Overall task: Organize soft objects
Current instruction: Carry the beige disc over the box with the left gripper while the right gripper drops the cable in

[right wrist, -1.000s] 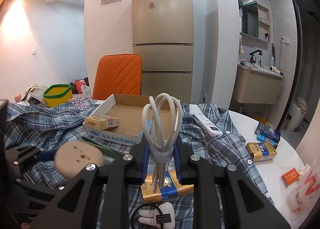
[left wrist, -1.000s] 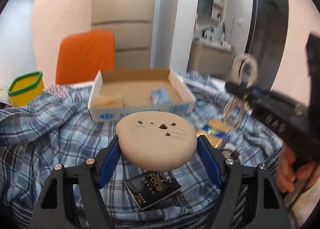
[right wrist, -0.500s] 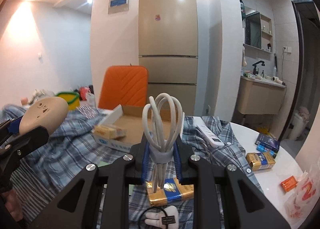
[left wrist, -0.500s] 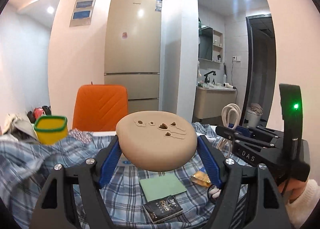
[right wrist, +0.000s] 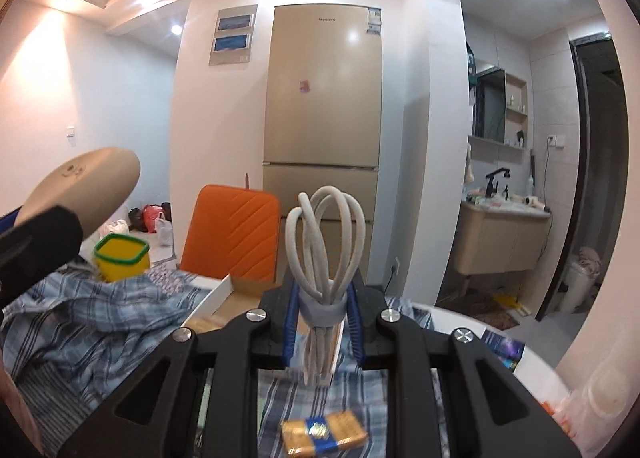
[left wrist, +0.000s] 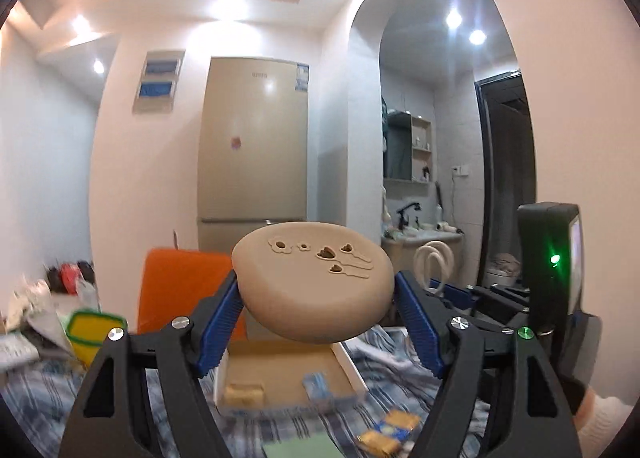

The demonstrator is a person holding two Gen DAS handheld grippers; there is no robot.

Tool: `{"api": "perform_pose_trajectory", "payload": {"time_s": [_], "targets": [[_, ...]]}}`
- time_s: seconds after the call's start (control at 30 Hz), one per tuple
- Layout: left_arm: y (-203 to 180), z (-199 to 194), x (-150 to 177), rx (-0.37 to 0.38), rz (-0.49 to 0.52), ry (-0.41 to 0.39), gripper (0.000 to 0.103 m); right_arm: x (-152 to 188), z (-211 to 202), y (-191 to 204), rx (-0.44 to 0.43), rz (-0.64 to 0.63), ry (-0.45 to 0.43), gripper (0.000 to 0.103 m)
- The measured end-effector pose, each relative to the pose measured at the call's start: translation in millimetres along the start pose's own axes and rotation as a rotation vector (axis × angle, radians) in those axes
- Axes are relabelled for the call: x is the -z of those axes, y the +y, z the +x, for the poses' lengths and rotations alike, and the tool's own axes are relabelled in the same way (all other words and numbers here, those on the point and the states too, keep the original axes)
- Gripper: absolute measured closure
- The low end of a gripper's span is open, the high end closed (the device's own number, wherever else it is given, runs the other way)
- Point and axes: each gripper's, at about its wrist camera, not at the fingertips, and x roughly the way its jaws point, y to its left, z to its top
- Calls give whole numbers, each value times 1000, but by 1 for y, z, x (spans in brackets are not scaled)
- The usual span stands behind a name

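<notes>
With the left hand-held gripper (left wrist: 316, 322) clamped on a tan round cushion pad (left wrist: 313, 283) and the right hand-held gripper (right wrist: 323, 328) pinching a tied white cable coil (right wrist: 325, 254), both carried above the open cardboard box (left wrist: 280, 374), each should travel level and lower gently.

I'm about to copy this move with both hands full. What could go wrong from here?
1. The left gripper holds the round tan cushion only by its curved edges, well above the cardboard box; it could squirm out and fall.
2. The right gripper pinches the bundled white cable at its band, so the loops may slide free.
3. The two grippers are close together and might bump.
</notes>
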Motion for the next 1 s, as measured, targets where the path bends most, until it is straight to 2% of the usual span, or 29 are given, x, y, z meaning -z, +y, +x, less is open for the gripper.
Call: {"api": "perform_pose_trajectory", "payload": {"time_s": [0.1,0.2,0.3,0.43,0.5,0.67,0.8,0.9,0.97,1.0], "targets": [[2,14,-12,12,-5,-35,26,-18,4,-5,16,12,-38,83],[4,29,-23,4,2,-70,26,-35,3,-1,52,-27,-106,83],[10,44,-38,-5,-7,-114,26,-53,12,-8,29,15,-112,83],[15,62,-52,-16,-17,-148,26,-70,23,-17,44,74,-137,83],[17,73,-49,-3,-13,-138,26,-75,31,-21,27,107,-135,83],[25,90,-26,2,-16,-111,26,-66,54,-30,71,157,-125,83],[30,111,-8,-16,14,-36,26,-43,88,-33,75,162,-33,83],[43,129,2,-8,-44,52,26,-31,109,-34,26,202,32,83],[50,146,8,-37,-61,143,26,-23,118,-29,29,169,53,83],[52,158,11,-65,-56,214,26,-19,121,-24,22,131,56,83]]}}
